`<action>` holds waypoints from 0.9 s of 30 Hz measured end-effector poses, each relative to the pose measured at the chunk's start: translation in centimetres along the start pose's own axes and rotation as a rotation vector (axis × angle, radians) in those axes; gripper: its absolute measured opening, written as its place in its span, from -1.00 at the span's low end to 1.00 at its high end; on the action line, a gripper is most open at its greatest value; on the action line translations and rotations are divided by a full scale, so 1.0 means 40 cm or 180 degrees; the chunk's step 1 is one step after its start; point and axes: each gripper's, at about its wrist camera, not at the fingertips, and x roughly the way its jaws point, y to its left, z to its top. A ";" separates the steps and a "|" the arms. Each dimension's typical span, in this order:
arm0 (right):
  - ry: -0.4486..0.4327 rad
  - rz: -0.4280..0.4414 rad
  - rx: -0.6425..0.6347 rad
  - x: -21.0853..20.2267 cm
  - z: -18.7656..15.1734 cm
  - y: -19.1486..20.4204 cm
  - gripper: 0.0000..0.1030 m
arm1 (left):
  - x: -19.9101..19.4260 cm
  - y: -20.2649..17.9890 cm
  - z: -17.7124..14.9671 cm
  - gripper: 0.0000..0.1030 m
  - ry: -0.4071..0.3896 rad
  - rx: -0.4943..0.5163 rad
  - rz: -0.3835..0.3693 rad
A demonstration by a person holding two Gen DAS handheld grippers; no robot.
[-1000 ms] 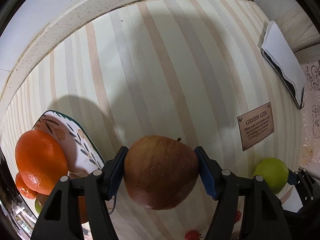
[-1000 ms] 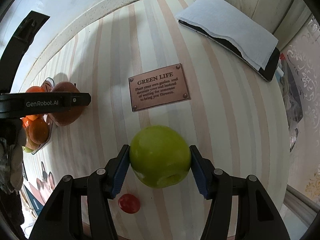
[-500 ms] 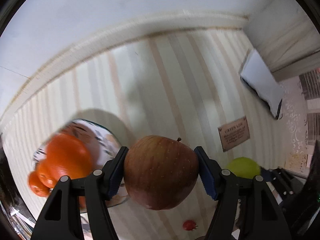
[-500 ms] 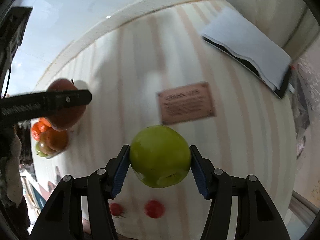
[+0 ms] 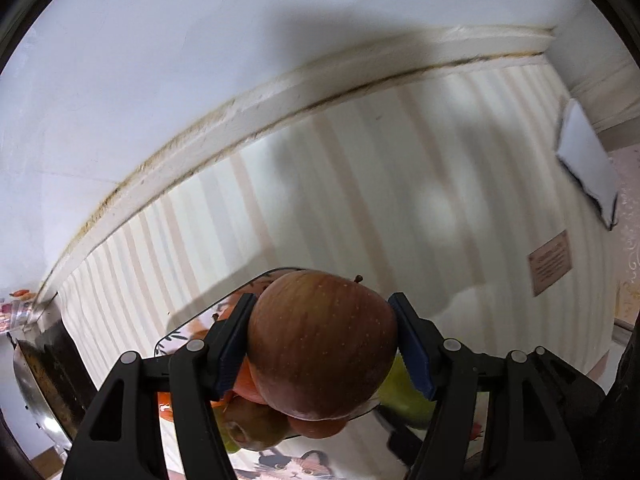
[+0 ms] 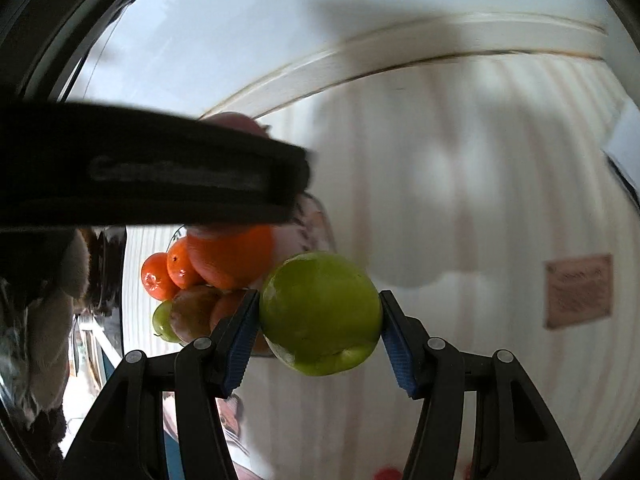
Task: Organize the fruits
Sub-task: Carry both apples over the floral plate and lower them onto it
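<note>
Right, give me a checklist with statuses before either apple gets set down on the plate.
1. Left tongs clamped on red apple: ok.
2. Right tongs clamped on green apple: ok.
3. Red apple above the plate: ok.
4. Free spot among the oranges and other fruit: cannot tell.
5. Clearance between the two tongs: not ok, they crowd each other.
6. Green apple over the plate: cannot tell.
</note>
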 end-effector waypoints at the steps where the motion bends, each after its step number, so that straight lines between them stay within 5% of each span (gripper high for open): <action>1: 0.0023 0.0001 0.0011 0.009 0.006 -0.002 0.19 | 0.013 0.004 0.000 0.26 0.0045 -0.0019 -0.0013; 6: 0.0165 0.0166 0.0157 0.051 0.017 -0.017 0.25 | 0.039 0.033 -0.007 0.27 0.0144 -0.0120 -0.0134; 10: 0.0152 0.0244 0.0188 0.048 0.021 -0.020 0.62 | 0.040 0.045 -0.006 0.27 0.0200 -0.0192 -0.0212; 27: 0.0111 0.0239 0.0287 -0.031 0.039 -0.079 0.66 | 0.083 0.075 -0.028 0.43 0.0178 -0.0303 -0.0202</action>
